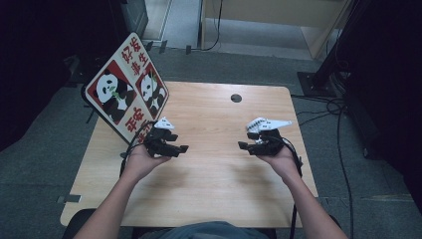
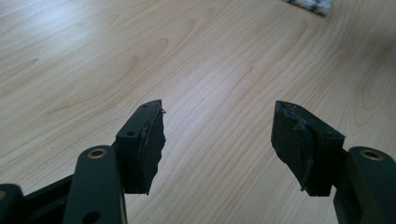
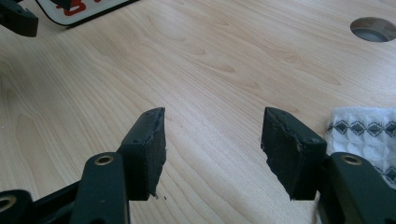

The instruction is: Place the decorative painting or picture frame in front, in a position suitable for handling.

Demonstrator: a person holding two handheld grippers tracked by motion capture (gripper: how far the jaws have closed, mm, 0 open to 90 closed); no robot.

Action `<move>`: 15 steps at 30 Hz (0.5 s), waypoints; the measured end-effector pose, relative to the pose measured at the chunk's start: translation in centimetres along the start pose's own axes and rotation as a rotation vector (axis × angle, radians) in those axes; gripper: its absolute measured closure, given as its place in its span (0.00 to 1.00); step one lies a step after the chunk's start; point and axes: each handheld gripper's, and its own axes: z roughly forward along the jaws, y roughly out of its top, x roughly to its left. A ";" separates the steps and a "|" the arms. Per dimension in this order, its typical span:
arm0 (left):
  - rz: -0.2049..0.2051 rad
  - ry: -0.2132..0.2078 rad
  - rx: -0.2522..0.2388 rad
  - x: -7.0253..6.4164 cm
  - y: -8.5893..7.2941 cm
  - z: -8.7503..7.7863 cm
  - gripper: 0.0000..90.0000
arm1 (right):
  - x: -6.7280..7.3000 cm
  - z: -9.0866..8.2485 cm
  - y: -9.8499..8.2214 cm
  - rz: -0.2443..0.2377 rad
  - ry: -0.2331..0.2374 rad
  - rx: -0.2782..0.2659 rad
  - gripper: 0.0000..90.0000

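Left gripper [image 1: 180,148] over desk [image 1: 214,174] middle-left, fingers [image 2: 144,144] spread wide, nothing between, bare wood beneath. Right gripper [image 1: 246,146] over middle-right, fingers [image 3: 149,149] wide apart, empty. White patterned cloth [image 3: 362,133] lies on desk just beside right gripper, toward right edge, not between the fingers. Panda sign [image 1: 127,92] leans at far-left corner, close behind left gripper. Cable hole [image 1: 236,98] near far edge. Stretch between grippers unobstructed.
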 end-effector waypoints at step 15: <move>-0.005 -0.002 0.013 0.1 0.2 0.2 0.38 | 0.0 -0.5 -0.2 0.001 0.006 -0.007 0.46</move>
